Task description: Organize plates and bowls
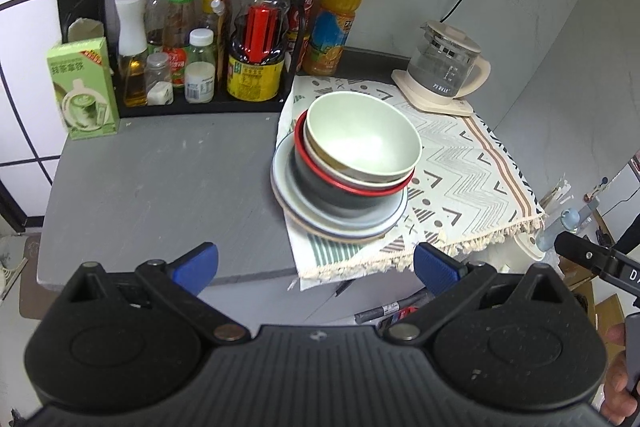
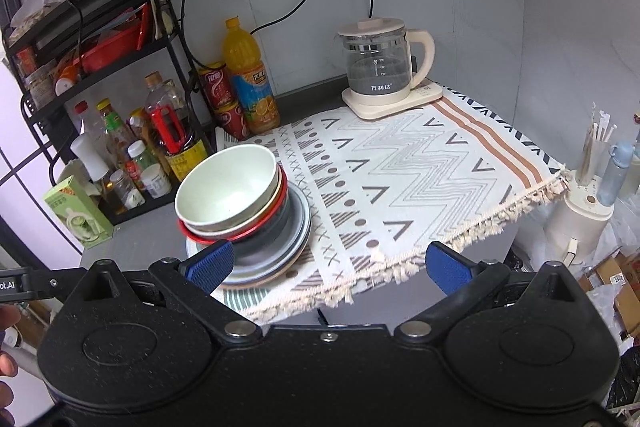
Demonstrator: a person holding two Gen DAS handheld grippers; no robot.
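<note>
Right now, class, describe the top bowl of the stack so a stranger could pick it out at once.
Find the patterned cloth covering the right part of the grey counter, with the glass kettle at its back. At the cloth's left edge, beside the bottle rack, stands one stack of plates and bowls. The pale green bowl sits on top, tilted, the only green one, above a beige bowl and a red-rimmed dark bowl.

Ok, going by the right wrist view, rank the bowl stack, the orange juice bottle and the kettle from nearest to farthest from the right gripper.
From the right gripper:
1. Bowl stack, just beyond the left finger.
2. Orange juice bottle, back left by the rack.
3. Kettle, back right, near the wall.
</note>
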